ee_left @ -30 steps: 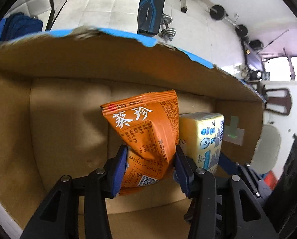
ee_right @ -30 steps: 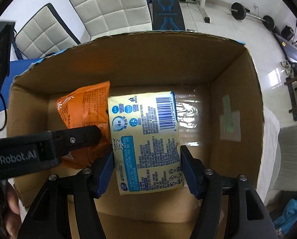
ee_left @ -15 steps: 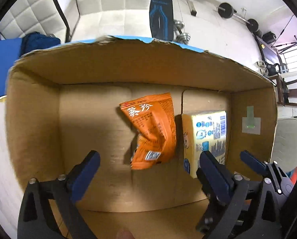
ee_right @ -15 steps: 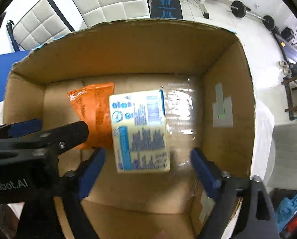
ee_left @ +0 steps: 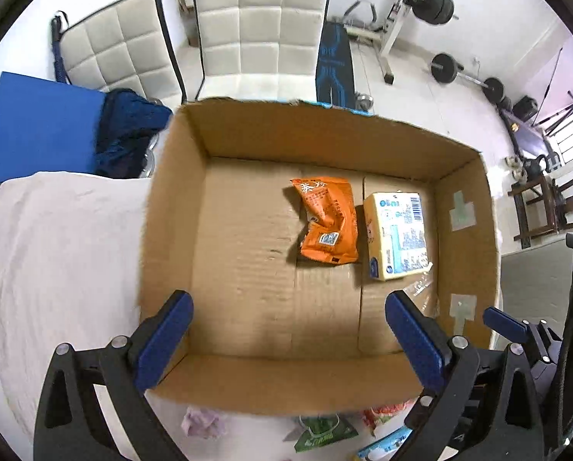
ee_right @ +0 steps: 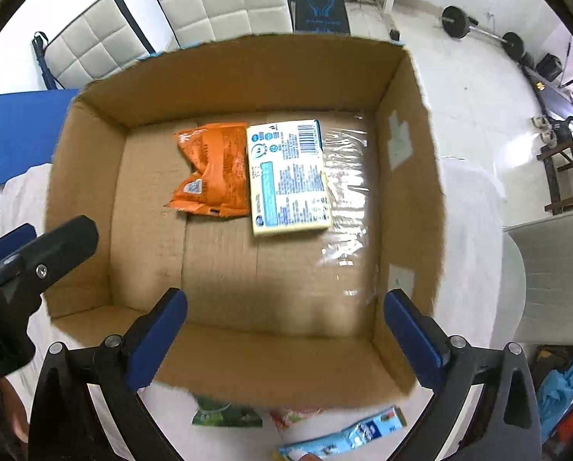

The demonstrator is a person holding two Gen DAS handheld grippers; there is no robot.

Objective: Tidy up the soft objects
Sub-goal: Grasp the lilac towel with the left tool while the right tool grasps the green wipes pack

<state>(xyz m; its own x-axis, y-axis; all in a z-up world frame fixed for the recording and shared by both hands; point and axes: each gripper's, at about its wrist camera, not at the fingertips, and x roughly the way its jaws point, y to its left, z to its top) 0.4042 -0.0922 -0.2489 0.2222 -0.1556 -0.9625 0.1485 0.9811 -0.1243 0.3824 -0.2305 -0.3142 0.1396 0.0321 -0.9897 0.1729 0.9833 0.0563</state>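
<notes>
Seen from the left wrist, the left gripper [ee_left: 286, 330] hangs above the near wall of the cardboard box [ee_left: 248, 380] with its blue pads spread wide and nothing between them. Ahead of it, on the box floor toward the far right, lies the orange snack bag [ee_left: 326, 221], crumpled at the waist, with the pale yellow tissue pack [ee_left: 397, 236] just beside it on the right. The two lie close together near the right wall, probably to leave the wide left part of the floor free for more items. Below the fingers, outside the near wall, a green packet [ee_left: 321, 434] and other small wrappers lie on the white cloth [ee_left: 55, 253], apparently waiting their turn.

From the right wrist, the right gripper [ee_right: 286, 330] is likewise released, its pads apart and empty over the box's near wall. The tissue pack [ee_right: 288, 176] lies flat straight ahead, label up, with its left edge against the orange snack bag [ee_right: 213, 171]; a strip of clear tape [ee_right: 346, 176] shines on the floor to its right. The left gripper's black arm shows at the left edge. Below the fingers, a green packet [ee_right: 225, 417] and a blue-and-white sachet [ee_right: 347, 438] lie on the cloth outside the box, the likely next picks.
</notes>
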